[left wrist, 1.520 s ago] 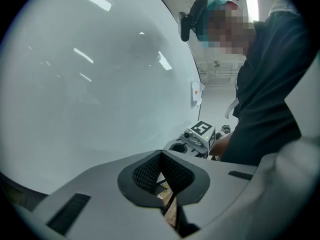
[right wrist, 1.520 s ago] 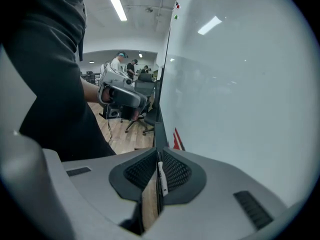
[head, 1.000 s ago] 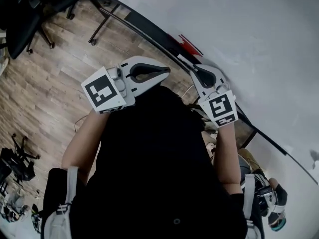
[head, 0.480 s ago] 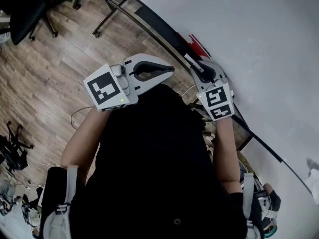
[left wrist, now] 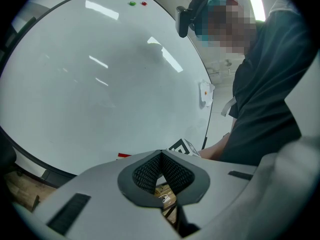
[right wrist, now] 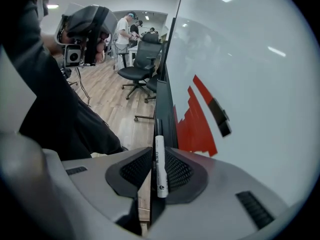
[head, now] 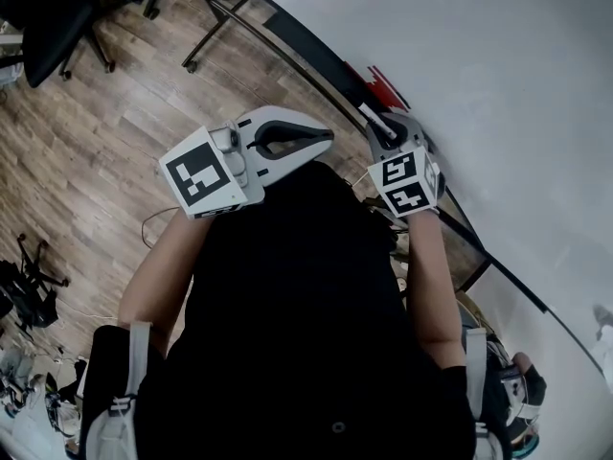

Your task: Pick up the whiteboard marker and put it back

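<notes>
The whiteboard marker (right wrist: 160, 170), white with a black cap, is clamped upright between the pads of my right gripper (right wrist: 159, 155), which is shut on it. Its cap points along the black ledge (right wrist: 164, 101) under the whiteboard (right wrist: 250, 74). In the head view the right gripper (head: 385, 126) is close against that ledge (head: 316, 54), with the marker's white end (head: 369, 115) sticking out. My left gripper (head: 324, 138) hovers left of it, shut with nothing inside. In its own view the left gripper (left wrist: 160, 155) faces the whiteboard (left wrist: 100, 79).
Red strokes (right wrist: 196, 120) and a black patch (right wrist: 220, 117) mark the board near the ledge. Office chairs (right wrist: 137, 66) and a person (right wrist: 123, 30) stand farther down the wooden floor (head: 86, 151). A chair (head: 57, 22) and tripod gear (head: 34, 290) are at left.
My right gripper has turned and edged up toward the board's ledge with the marker; its marker cube now shows two faces. The left gripper has barely moved.
</notes>
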`<action>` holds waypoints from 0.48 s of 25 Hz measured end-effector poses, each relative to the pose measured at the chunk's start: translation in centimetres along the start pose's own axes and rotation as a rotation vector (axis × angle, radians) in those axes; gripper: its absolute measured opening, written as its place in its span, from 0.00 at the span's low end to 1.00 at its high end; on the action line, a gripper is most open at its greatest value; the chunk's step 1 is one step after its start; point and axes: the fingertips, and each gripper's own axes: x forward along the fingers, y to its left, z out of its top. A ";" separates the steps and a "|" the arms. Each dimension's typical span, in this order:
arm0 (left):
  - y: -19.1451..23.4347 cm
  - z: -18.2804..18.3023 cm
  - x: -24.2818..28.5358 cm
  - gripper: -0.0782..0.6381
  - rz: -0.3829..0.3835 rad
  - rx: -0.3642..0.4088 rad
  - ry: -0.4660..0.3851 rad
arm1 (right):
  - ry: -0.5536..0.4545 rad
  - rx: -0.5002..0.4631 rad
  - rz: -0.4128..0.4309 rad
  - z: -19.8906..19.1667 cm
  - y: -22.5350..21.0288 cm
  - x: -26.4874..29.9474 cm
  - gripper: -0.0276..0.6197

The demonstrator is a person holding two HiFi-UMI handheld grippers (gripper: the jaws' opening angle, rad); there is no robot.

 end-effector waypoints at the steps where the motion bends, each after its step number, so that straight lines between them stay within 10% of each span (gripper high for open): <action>1: -0.1 -0.1 0.0 0.13 -0.002 0.001 0.003 | 0.005 0.001 -0.005 -0.1 0.0 0.1 0.17; 12: -2.0 -0.5 0.1 0.13 -0.025 -0.001 0.010 | 0.056 0.040 -0.059 -1.3 0.4 0.8 0.17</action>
